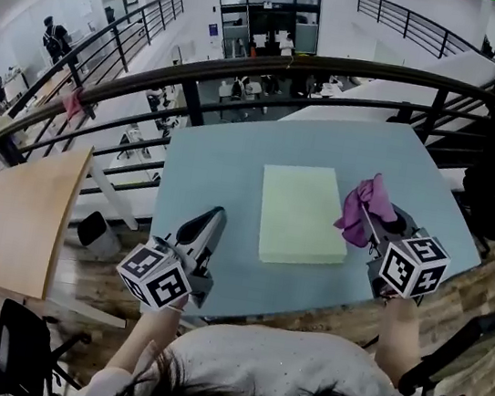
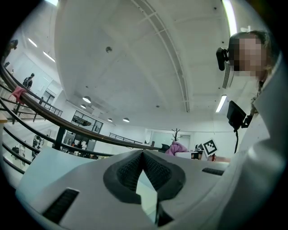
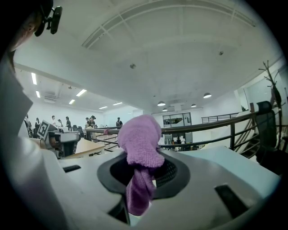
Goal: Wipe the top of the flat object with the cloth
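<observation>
A pale yellow-green flat rectangular pad [image 1: 299, 213] lies in the middle of the blue-grey surface [image 1: 215, 169]. Just beside its right edge, the right hand-held gripper [image 3: 143, 175] clamps a bunched purple fuzzy cloth [image 1: 366, 208]. The left hand-held gripper [image 2: 143, 155] is closed, empty.

Left gripper [image 1: 214, 218] points level, away from the body; jaws together at the tips, nothing between the pads. Right gripper [image 1: 371, 222] is tipped slightly nose-down, jaws clamped on the purple cloth [image 1: 365, 204], which bunches above the tips and hangs below them. The grippers are well apart in front of the torso, marker cubes nearest the person. Left forearm [image 1: 148, 339] and right forearm [image 1: 397, 327] both reach forward.
</observation>
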Available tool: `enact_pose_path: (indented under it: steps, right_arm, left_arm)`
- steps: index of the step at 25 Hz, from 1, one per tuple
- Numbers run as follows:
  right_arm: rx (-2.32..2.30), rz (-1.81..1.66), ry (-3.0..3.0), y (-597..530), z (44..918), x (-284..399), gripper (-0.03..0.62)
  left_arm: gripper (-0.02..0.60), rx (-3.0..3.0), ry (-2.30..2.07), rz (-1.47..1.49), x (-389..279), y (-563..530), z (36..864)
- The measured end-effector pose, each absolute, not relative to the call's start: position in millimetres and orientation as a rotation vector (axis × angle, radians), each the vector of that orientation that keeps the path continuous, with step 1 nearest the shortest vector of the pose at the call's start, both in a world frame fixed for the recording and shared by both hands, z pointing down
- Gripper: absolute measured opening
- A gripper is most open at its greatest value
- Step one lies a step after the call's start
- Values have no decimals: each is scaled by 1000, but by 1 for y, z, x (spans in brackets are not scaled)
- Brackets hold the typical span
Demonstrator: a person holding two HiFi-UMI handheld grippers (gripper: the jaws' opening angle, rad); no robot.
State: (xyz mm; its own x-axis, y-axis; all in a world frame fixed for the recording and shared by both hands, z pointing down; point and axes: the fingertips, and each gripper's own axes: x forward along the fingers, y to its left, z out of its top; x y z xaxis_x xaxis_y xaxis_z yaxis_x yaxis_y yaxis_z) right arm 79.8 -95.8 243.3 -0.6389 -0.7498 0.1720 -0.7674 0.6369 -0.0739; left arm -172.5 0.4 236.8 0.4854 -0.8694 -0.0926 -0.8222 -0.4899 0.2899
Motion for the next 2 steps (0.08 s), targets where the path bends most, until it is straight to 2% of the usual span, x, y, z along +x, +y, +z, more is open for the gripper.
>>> enact_pose_path:
  steps: [2]
  right_arm:
    - [1270,214,-2728,-95,244,78,91]
  left_arm:
    - [0,2527,-1458,-334,-174,1,237]
